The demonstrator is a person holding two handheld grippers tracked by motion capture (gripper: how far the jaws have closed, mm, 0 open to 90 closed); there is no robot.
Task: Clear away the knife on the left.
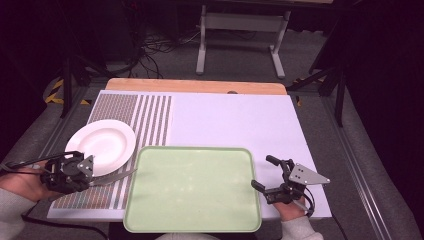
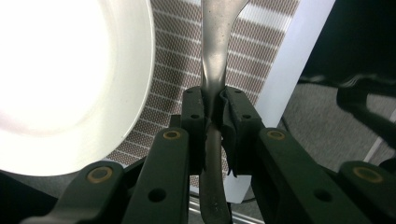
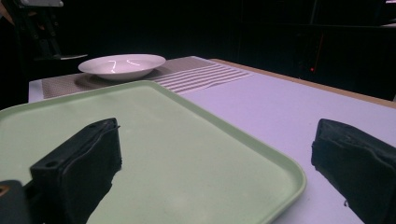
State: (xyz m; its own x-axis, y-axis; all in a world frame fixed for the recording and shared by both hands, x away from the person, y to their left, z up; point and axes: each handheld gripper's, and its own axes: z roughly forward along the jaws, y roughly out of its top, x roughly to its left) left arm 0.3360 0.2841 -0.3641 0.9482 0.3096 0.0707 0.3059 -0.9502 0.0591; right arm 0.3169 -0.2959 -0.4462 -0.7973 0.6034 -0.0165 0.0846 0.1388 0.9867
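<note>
A big white table (image 1: 235,120) is sitting under everything. A green tray (image 1: 192,187) is lying near the front edge, between the two grippers. A striped mat (image 1: 150,115) is lying on the left part of the table, and a white plate (image 1: 102,142) is resting on it, just beside the tray's far left corner. The left gripper (image 1: 95,181) is squeezing a metal utensil (image 2: 215,70) by its handle, with the other end pointing at the tray's left edge. The right gripper (image 1: 262,175) is holding nothing, its jaws spread wide over the tray's right edge.
</note>
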